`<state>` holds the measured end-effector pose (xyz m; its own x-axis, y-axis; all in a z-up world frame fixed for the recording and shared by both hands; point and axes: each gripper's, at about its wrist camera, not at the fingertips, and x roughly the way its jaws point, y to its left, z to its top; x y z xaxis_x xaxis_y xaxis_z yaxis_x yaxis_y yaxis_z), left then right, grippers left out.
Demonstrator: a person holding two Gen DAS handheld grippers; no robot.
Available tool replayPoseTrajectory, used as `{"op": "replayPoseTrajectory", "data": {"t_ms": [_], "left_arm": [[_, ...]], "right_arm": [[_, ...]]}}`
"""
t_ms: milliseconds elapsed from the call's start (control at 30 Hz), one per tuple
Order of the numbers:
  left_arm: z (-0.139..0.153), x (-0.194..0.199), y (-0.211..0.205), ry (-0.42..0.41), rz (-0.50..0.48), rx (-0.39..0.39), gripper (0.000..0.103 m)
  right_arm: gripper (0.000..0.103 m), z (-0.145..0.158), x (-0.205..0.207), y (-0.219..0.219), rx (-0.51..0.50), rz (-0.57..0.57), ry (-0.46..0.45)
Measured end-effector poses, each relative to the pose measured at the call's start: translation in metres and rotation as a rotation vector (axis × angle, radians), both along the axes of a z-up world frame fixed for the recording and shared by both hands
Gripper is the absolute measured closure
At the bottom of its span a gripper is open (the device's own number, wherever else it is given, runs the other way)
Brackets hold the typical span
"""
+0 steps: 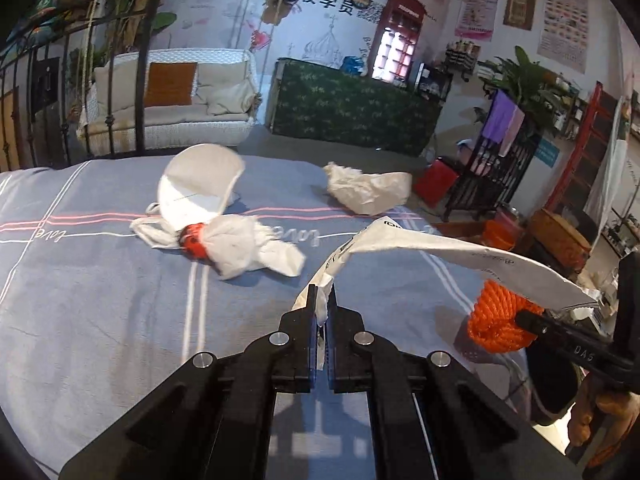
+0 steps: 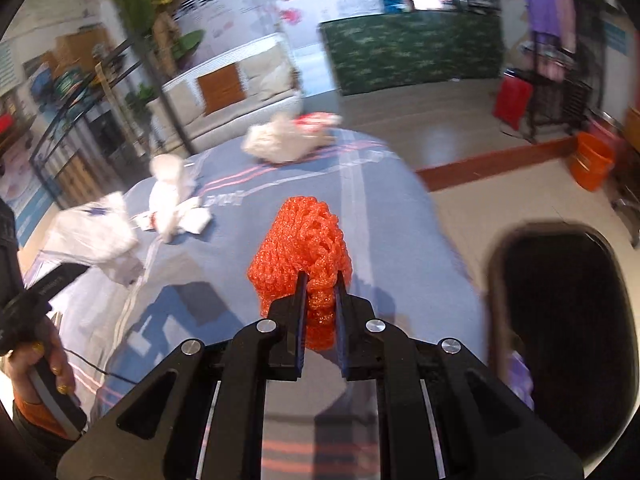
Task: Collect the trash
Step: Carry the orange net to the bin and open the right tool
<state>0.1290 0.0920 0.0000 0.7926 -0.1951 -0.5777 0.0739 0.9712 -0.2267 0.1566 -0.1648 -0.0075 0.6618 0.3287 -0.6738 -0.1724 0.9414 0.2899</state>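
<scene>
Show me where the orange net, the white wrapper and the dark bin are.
Orange net (image 2: 300, 236): right wrist view, upper bulge.
White wrapper (image 1: 420, 244): left wrist view, middle of strip.
Dark bin (image 2: 560, 312): right wrist view, dark opening.

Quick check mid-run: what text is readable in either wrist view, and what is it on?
"love": stitched on the bedsheet, seen upside down.
"DAS": right hand-held gripper, on its body.
"收学员": wall banner.
Print on the white paper and the posters: too small.
Right wrist view: all blurred.
</scene>
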Motion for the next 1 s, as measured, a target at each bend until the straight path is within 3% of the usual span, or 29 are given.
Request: {"op": "replayPoseTrajectory", "data": {"t_ms": [233,533,1000], "left_arm": [[0.009,-0.005,-0.053,-0.030,-0.101,-0.023,0.099],[0.009,0.001,-0.110,-0.028,-0.219,-0.031,0.099],[0.003,0.009,-0.171,-0.007,-0.357,-0.009,0.099]], "right_arm": [[0.090,-0.009,-0.040,-0.083,0.001,-0.176,0.019],[0.090,-0.019,-0.064,-0.154,-0.026,-0.349,0.040],[0.088,-0.077,-0.051,-0.194,-0.049,-0.470,0.177]]}}
